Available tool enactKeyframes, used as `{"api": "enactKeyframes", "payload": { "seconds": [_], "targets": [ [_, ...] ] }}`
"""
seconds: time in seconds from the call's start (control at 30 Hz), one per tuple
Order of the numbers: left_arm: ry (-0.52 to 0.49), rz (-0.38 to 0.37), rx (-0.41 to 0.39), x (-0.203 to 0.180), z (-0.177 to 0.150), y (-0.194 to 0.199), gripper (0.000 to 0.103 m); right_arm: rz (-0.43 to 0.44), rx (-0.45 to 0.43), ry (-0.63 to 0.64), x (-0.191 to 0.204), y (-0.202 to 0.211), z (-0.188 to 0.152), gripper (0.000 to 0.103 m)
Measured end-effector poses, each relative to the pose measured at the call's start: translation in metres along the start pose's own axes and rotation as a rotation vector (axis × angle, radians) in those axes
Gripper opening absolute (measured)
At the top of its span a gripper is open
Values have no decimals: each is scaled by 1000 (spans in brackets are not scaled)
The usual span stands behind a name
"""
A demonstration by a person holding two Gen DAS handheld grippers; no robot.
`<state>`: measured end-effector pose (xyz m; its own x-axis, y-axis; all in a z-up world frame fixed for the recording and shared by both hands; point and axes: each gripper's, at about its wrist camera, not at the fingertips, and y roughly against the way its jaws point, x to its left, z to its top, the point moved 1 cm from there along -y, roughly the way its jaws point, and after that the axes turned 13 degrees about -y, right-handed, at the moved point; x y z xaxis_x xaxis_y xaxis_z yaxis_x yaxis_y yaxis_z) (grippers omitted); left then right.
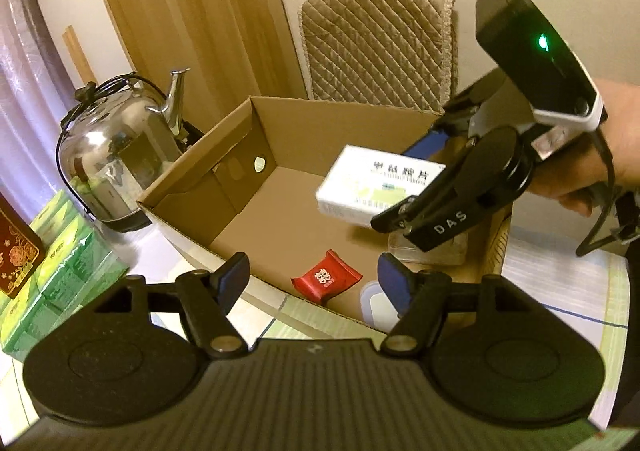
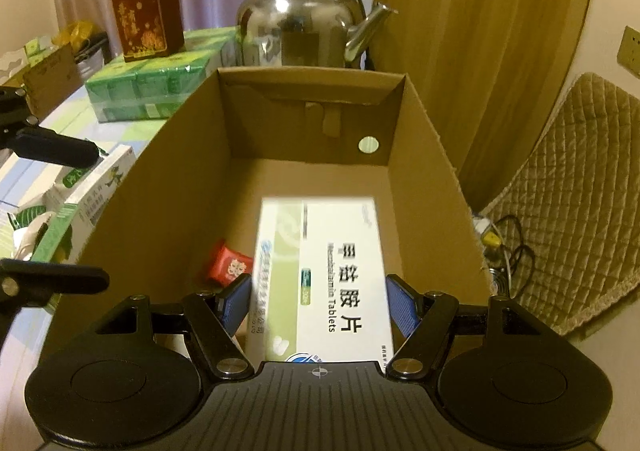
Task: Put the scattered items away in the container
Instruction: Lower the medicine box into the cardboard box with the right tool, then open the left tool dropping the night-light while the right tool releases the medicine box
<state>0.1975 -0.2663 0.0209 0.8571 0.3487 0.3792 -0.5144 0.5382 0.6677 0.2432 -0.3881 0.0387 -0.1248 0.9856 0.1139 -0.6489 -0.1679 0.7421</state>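
Note:
An open cardboard box (image 1: 208, 187) (image 2: 160, 191) is the container. My right gripper (image 2: 320, 301) (image 1: 408, 179) is shut on a white and green medicine box (image 2: 324, 275) (image 1: 376, 183), holding it inside the box opening above the floor. A small red sweet packet (image 1: 326, 277) (image 2: 230, 265) lies on the box floor. My left gripper (image 1: 314, 279) (image 2: 100, 215) is open and holds nothing, just outside the near wall. Another white and green carton (image 2: 100, 187) lies on the table outside the box.
A steel kettle (image 1: 120, 155) (image 2: 296, 31) stands behind the box. Green tissue packs (image 2: 152, 91) and a dark red gift box (image 2: 140, 19) sit beside it. A quilted chair cushion (image 1: 376, 47) and loose cables (image 2: 508, 247) lie past the box's far side. A clear plastic tub (image 1: 428, 251) is inside the box.

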Motion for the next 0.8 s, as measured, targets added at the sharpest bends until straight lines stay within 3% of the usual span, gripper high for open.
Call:
{"api": "enactKeyframes", "payload": {
  "seconds": [0.27, 0.8],
  "targets": [
    [51, 9, -4, 2, -7, 8, 67, 8, -27, -39, -3, 13, 1, 75],
    [215, 67, -18, -13, -21, 68, 73, 52, -99, -110, 24, 93, -20, 83]
  ]
}}
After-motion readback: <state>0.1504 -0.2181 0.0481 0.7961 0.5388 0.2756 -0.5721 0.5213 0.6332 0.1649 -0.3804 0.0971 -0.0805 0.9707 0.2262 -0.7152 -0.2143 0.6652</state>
